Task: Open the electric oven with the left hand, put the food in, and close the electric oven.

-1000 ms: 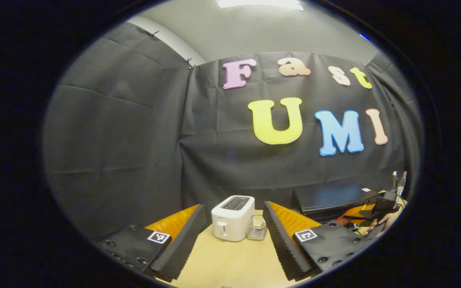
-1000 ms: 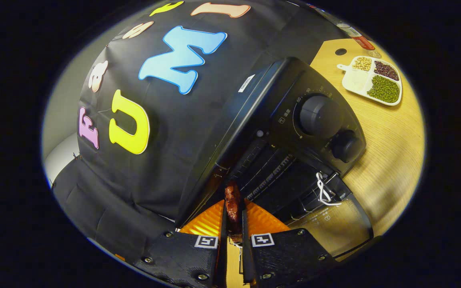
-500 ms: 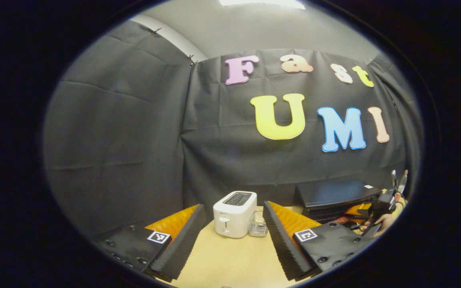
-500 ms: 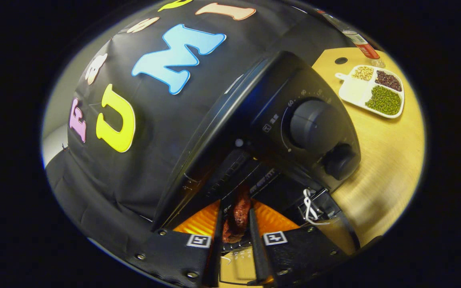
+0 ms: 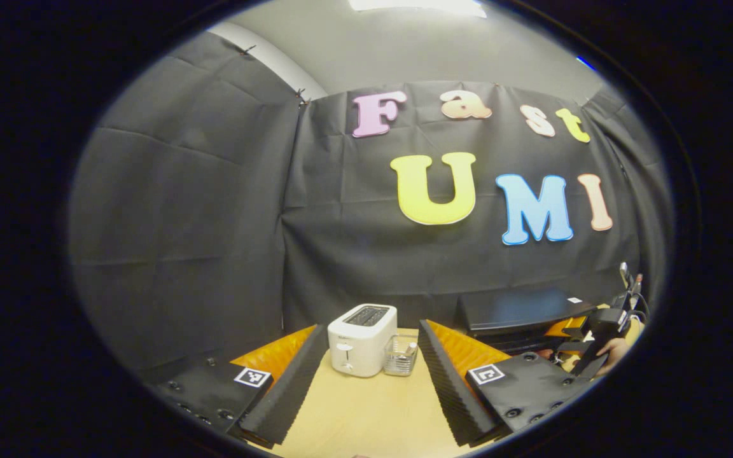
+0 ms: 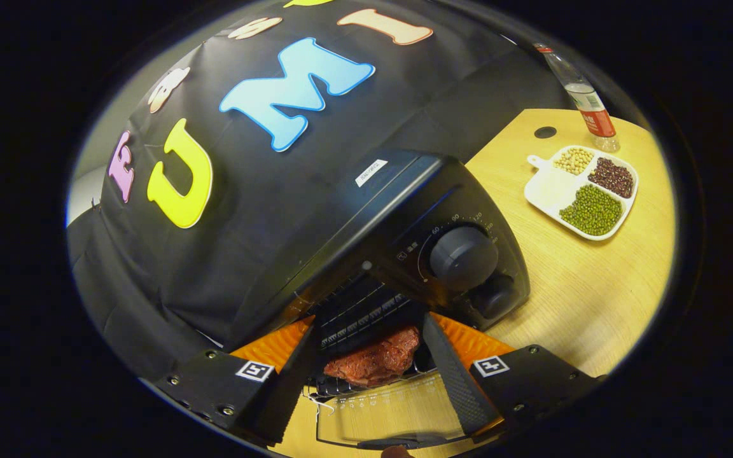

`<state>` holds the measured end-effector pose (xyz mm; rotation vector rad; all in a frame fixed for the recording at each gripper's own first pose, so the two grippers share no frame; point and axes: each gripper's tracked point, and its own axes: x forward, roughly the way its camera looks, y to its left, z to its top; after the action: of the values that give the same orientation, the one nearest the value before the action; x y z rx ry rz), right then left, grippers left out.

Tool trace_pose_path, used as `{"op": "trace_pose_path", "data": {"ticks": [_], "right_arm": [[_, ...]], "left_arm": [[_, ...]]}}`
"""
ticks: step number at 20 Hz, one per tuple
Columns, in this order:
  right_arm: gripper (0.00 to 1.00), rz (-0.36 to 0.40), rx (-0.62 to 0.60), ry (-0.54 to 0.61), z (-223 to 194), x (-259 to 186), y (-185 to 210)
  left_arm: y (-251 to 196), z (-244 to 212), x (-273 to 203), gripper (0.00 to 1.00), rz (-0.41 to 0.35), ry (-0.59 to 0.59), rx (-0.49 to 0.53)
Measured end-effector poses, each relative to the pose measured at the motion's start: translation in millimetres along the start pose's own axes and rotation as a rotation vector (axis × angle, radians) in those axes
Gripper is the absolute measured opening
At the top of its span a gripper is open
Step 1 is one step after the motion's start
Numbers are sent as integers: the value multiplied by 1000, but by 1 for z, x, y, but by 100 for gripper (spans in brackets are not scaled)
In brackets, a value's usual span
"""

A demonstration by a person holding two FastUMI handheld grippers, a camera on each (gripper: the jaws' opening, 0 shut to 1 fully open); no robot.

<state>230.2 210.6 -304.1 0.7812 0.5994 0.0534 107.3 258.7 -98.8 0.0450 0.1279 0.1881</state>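
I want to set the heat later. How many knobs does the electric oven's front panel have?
2. A large knob sits high on the electric oven panel; a smaller knob sits just below it, nearer the table. More might hide behind the right claw.

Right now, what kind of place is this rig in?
Likely a staged kitchen-style recording booth: black cloth wall, wooden table with a black electric oven, a white toaster and a divided tray of beans.

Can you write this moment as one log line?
oven: open | meat: on rack inside | right gripper: open | left gripper: open
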Motion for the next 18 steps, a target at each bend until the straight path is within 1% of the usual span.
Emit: {"op": "trace_pose_path", "data": {"ticks": [1, 3, 5, 6, 8, 11, 12, 13, 16, 18], "right_arm": [[98, -1, -31, -4, 3, -8, -1], [98, 19, -96, -12, 8, -28, 5], [98, 42, -165, -27, 15, -52, 9], [98, 54, -200, -36, 19, -65, 11], [98, 64, -278, -62, 31, -89, 9], [98, 70, -376, -99, 47, -126, 4], [98, 71, -401, -113, 52, -138, 3], [98, 73, -423, -129, 58, -150, 3], [98, 69, -472, -181, 73, -184, 2], [98, 64, -495, -214, 83, -203, 1]], "left_arm": [[-5, 3, -5, 97, -11, -2, 0], [-25, 1, -15, 97, -32, -7, 4], [-47, 3, -14, 94, -56, -9, 2], [-56, 2, -15, 97, -68, -8, 0], [-74, 2, -19, 94, -95, -4, -5], [-107, -5, -28, 94, -147, 10, -2], [-119, -9, -29, 100, -173, 21, 3], [-131, -15, -30, 100, -197, 34, 6], [-162, -28, -31, 94, -254, 74, -7], [-180, -39, -32, 94, -287, 104, -7]]}}
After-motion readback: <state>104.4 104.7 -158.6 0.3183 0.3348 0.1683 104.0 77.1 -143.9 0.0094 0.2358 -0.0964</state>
